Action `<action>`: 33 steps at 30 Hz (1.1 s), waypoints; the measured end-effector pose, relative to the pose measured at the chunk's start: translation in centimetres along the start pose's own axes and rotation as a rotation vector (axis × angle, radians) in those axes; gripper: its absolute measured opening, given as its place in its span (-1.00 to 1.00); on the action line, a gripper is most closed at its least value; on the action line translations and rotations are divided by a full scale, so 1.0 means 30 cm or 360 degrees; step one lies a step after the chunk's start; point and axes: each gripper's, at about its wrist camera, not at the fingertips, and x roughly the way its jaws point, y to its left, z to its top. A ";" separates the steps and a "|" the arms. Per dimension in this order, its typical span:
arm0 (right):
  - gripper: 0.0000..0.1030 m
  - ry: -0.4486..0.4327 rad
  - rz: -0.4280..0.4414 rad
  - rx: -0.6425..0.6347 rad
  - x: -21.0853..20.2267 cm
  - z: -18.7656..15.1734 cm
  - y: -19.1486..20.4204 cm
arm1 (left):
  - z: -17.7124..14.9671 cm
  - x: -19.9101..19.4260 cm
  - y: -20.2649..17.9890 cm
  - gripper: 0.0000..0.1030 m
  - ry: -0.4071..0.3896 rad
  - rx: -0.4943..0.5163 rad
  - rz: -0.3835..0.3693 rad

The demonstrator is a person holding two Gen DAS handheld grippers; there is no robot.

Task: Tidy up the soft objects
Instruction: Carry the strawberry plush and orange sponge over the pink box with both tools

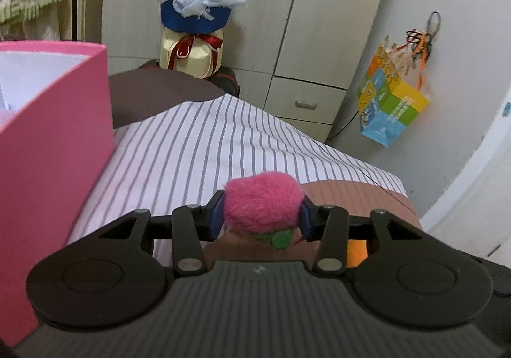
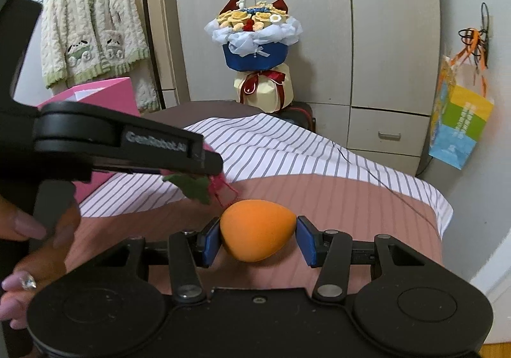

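My left gripper [image 1: 262, 214] is shut on a fuzzy pink ball [image 1: 262, 200], its blue pads pressing both sides. A green felt leaf [image 1: 281, 238] hangs under the ball. The right wrist view shows this gripper [image 2: 209, 163] from the side, with the leaf [image 2: 194, 187] and a pink thread dangling below it. My right gripper [image 2: 258, 240] is shut on an orange egg-shaped sponge [image 2: 257, 230], held sideways just above the bed. The open pink box [image 1: 48, 134] stands close on the left.
A striped sheet [image 1: 191, 150] covers the bed. A flower bouquet [image 2: 255, 39] stands behind it before a wardrobe [image 2: 319, 23]. A colourful paper bag [image 2: 460, 125] hangs on the right wall and a cardigan [image 2: 92, 29] at the left. A person's hand [image 2: 25, 230] grips the left handle.
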 end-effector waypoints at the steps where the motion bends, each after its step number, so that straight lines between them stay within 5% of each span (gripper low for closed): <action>1: 0.06 0.0006 -0.0001 0.0009 -0.011 -0.009 0.006 | -0.004 -0.019 0.000 -0.15 -0.0002 0.0016 -0.0009; 20: 0.06 -0.0004 -0.0158 0.0097 -0.224 -0.157 0.122 | -0.148 -0.365 -0.006 -0.15 -0.0049 0.0220 -0.0194; 33: 0.06 0.0046 -0.0173 0.0159 -0.339 -0.221 0.219 | -0.244 -0.562 0.096 -0.14 0.0051 0.0333 -0.0353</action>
